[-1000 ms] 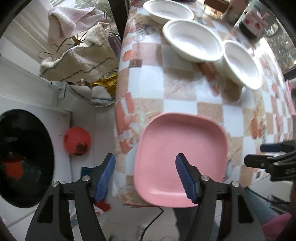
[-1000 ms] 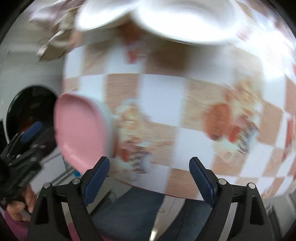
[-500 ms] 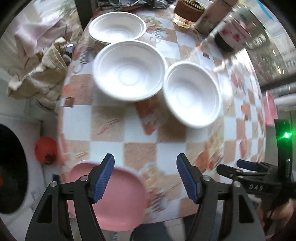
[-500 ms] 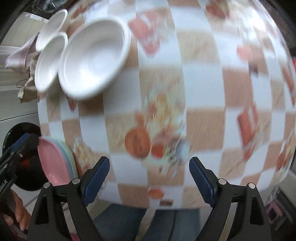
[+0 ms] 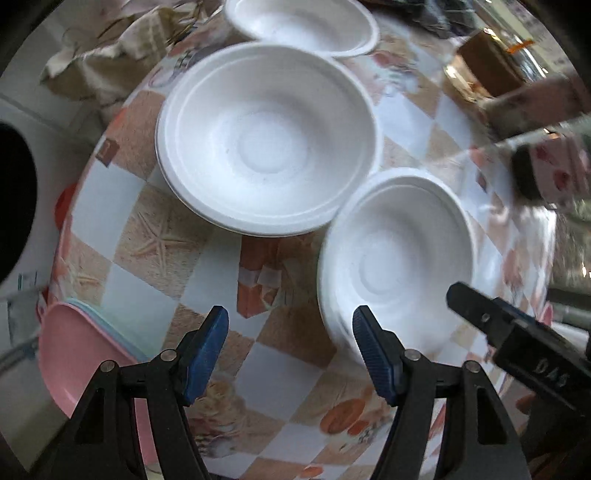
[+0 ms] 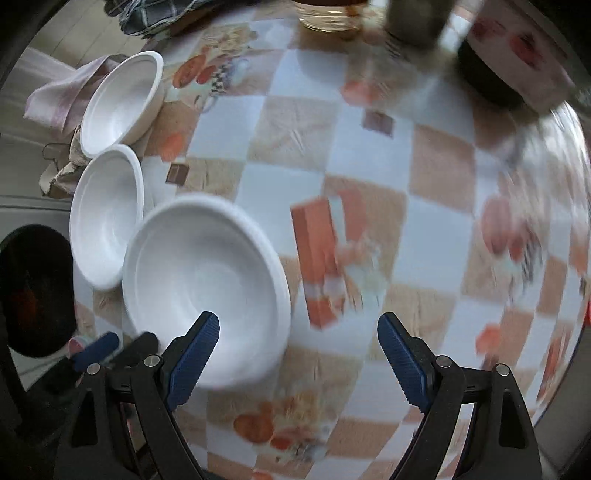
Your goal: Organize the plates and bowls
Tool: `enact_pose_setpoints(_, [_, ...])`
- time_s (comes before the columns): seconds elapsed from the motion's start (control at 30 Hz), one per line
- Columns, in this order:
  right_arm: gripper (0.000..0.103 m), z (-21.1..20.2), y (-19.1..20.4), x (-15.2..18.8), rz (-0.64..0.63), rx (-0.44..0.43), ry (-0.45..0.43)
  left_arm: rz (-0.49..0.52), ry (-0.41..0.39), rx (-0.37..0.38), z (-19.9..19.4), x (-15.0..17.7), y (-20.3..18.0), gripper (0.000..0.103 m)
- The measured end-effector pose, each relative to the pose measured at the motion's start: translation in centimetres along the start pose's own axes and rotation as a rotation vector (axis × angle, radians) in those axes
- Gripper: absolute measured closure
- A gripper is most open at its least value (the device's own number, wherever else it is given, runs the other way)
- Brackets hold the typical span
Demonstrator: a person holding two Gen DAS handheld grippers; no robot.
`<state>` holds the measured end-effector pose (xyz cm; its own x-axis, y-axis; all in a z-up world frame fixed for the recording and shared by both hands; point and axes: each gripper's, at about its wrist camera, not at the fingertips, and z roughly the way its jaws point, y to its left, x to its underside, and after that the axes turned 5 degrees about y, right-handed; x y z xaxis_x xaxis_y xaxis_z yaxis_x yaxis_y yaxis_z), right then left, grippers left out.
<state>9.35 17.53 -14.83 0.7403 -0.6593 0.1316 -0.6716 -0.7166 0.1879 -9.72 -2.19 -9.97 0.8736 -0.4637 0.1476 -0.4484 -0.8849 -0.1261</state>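
1. Three white, round, thin-walled foam-like bowls on the checked orange-and-white tablecloth (image 5: 280, 384): nearest bowl (image 5: 397, 264) just ahead of both grippers, middle bowl (image 5: 266, 138) beside it with rims touching or overlapping, far bowl (image 5: 301, 22) at the table's far edge, rim against the middle bowl.
2. Nearest bowl possibly a nested stack, judging by the doubled rim lines; not certain.
3. Handling, as a judgement: very light, fairly stiff but easily dented or cracked at the rim; smooth and apt to slide on the cloth. Light clamping force advised.
4. Hold point: rim and upper wall on the near side, one pad inside, one outside. No grip across the full width.
5. Stack of pink square plastic plates (image 5: 77, 347), with a pale green edge beneath, at the table's near left corner, well apart from the bowls.
6. Left gripper (image 5: 290, 354): jaws apart, nothing between the pads, above bare cloth just left of the nearest bowl.
7. Right gripper (image 6: 299, 356): jaws wide apart, empty, left pad over the nearest bowl's rim, no contact discernible.
8. Beyond the bowls: blurred jars and a patterned box (image 6: 517, 48) at the far side; towels (image 5: 107, 48) off the table's edge.
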Motion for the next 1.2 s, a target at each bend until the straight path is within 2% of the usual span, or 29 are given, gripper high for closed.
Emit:
enact_pose_setpoints(0.2, [0.014,1.6,0.8,-2.5,-0.067,0.003,0.012,-0.095,0.002,-0.009,2.1,-0.8,0.1,0.030])
enact_pose_setpoints(0.4, [0.015,3.0,1.9,-3.3,-0.100,0.011,0.008,-0.112,-0.008,-0.032,3.4,-1.2,-0.7,0.030])
enact_pose_setpoints(0.47, [0.028,3.0,2.0,-3.5,-0.106,0.017,-0.001,-0.114,-0.004,-0.041,3.6,-1.2,-1.0,0.030])
enact_pose_setpoints(0.53, [0.058,3.8,2.8,-3.6,-0.102,0.018,0.014,-0.114,0.004,-0.058,4.0,-1.2,-1.3,0.034])
enact_pose_setpoints(0.57, [0.063,4.5,3.5,-3.5,-0.097,0.012,0.024,-0.108,-0.002,-0.056,4.0,-1.5,-1.5,0.039])
enact_pose_setpoints(0.63, [0.071,4.9,3.2,-3.4,-0.079,-0.007,0.024,-0.072,-0.012,-0.048,4.1,-1.4,-2.2,0.051])
enact_pose_setpoints(0.7, [0.080,5.0,3.2,-3.4,-0.075,-0.047,0.032,-0.036,-0.012,-0.022,4.3,-1.3,-3.0,0.071])
enact_pose_setpoints(0.77, [0.080,5.0,3.1,-3.2,-0.076,-0.045,0.034,-0.018,-0.005,-0.009,4.6,-1.3,-3.6,0.077])
enact_pose_setpoints(0.9, [0.081,5.4,2.6,-2.2,-0.055,-0.054,0.045,0.045,-0.006,-0.025,5.2,-0.7,-5.0,0.077])
enact_pose_setpoints(1.2, [0.081,6.0,-2.1,3.2,0.079,-0.079,0.076,0.348,0.018,-0.091,7.6,3.9,-11.0,0.077])
